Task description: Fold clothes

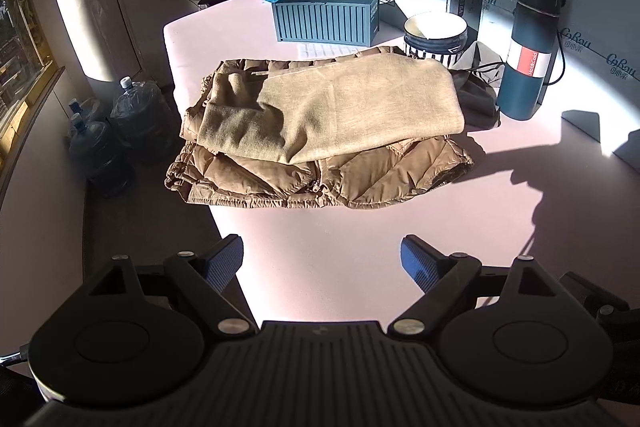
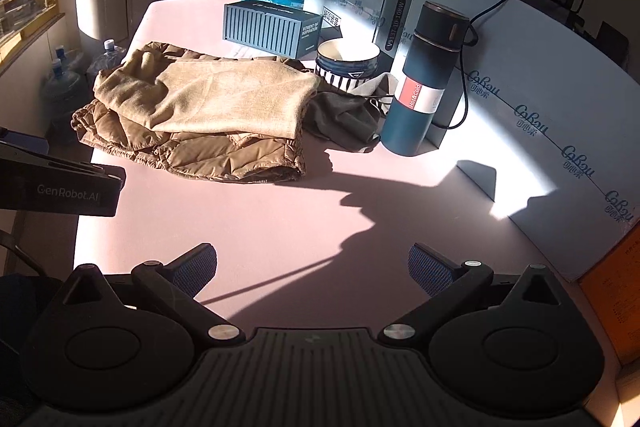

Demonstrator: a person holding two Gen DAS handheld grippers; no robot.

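A folded beige knit garment (image 1: 340, 107) (image 2: 216, 99) lies on top of a folded tan quilted jacket (image 1: 320, 179) (image 2: 224, 155) in the middle of the pale pink table (image 1: 320, 267) (image 2: 280, 227). A dark grey garment (image 1: 478, 99) (image 2: 344, 119) lies crumpled to their right, beside the flask. My left gripper (image 1: 322, 261) is open over the table's near edge, well short of the pile. My right gripper (image 2: 312, 269) is open and empty too, above bare table in front of the pile. The body of the left gripper (image 2: 60, 183) shows at the left edge of the right wrist view.
A teal flask (image 1: 530, 55) (image 2: 420, 87), a striped bowl (image 1: 434, 35) (image 2: 346, 65) and a ribbed blue box (image 1: 326, 17) (image 2: 272, 29) stand behind the clothes. Large cardboard boxes (image 1: 580, 27) (image 2: 540, 107) wall the right side. Water bottles (image 1: 104, 131) sit on the floor at left.
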